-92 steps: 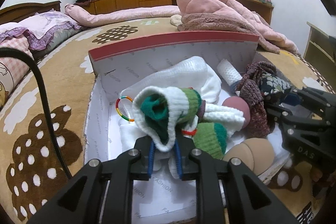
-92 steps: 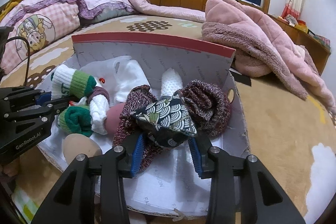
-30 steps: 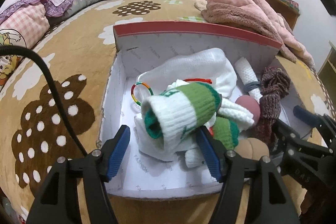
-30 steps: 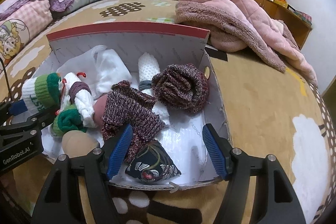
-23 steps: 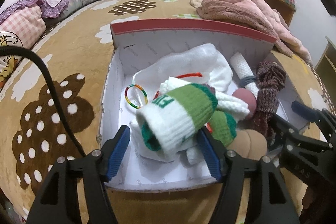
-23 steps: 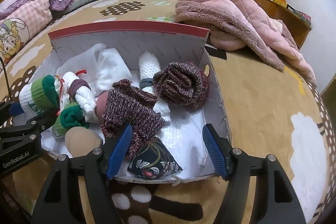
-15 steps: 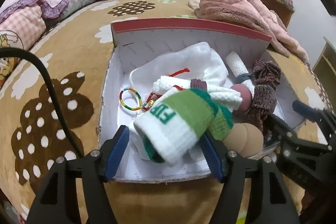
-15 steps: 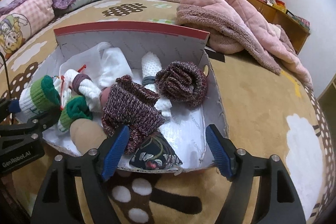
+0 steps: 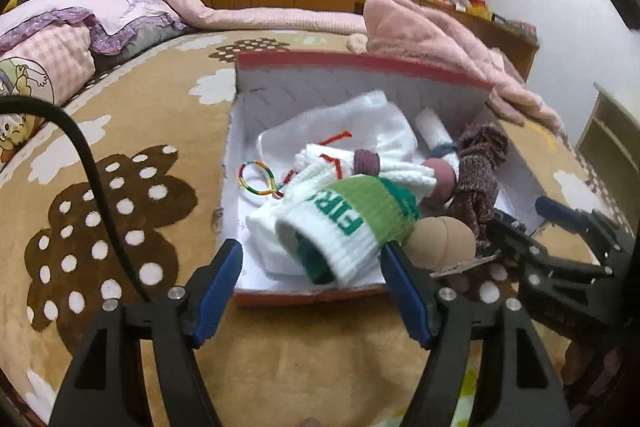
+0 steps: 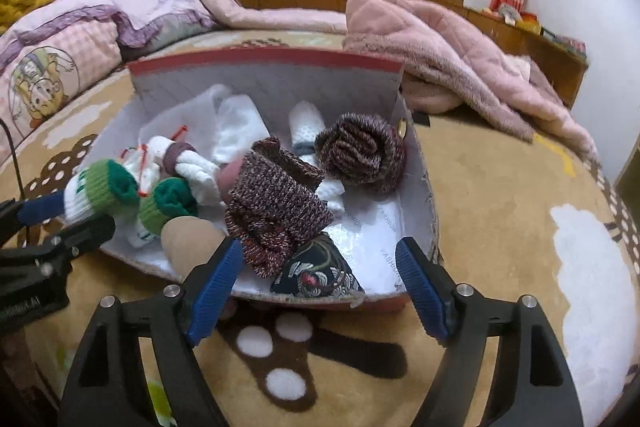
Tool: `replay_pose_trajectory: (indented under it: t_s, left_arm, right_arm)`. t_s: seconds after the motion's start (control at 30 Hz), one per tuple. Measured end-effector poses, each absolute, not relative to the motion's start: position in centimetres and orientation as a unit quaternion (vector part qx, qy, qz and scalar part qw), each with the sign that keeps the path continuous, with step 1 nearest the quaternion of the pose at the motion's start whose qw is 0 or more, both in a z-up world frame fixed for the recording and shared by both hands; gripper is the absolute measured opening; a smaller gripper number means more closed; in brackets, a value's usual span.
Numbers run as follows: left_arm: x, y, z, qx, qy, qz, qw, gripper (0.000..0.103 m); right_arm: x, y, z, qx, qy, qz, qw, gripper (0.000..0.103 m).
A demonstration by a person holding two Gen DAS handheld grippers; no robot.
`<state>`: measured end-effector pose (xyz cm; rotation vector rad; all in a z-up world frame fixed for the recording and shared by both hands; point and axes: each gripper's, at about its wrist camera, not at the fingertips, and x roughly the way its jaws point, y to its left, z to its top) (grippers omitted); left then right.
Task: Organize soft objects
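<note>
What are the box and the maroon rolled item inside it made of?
Box: looks like cardboard, matte, white printed liner, red outside; its front edge is ragged and torn. Maroon roll: chunky marled knit, probably wool or acrylic yarn; ribbed stitches show.

Open white cardboard box with red rim (image 10: 264, 61): soft items lie inside. Near its front wall, a rolled white-and-green knit sock (image 9: 340, 223), a maroon marled knit piece (image 10: 276, 211) and a dark patterned fabric pouch (image 10: 316, 273). A coiled maroon knit roll (image 10: 362, 153) sits at the box's right wall, white cloth (image 10: 240, 127) towards its back.
</note>
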<state>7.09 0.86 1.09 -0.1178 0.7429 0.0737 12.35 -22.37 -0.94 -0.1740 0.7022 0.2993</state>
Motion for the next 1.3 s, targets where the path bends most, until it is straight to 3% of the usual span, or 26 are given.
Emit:
replay_pose_trajectory:
  t_s: [0.73, 1.3]
  left_arm:
    - [1.8, 0.5, 4.7, -0.045, 0.321, 0.0, 0.946, 0.079]
    - [-2.2, -0.8, 1.9, -0.024, 0.329, 0.001, 0.944, 0.079]
  right_arm:
    - [8.1, -26.1, 1.4, -0.067, 0.318, 0.21, 0.922, 0.084]
    - [5.3, -27.4, -1.8, -0.067, 0.34, 0.244, 0.906, 0.084]
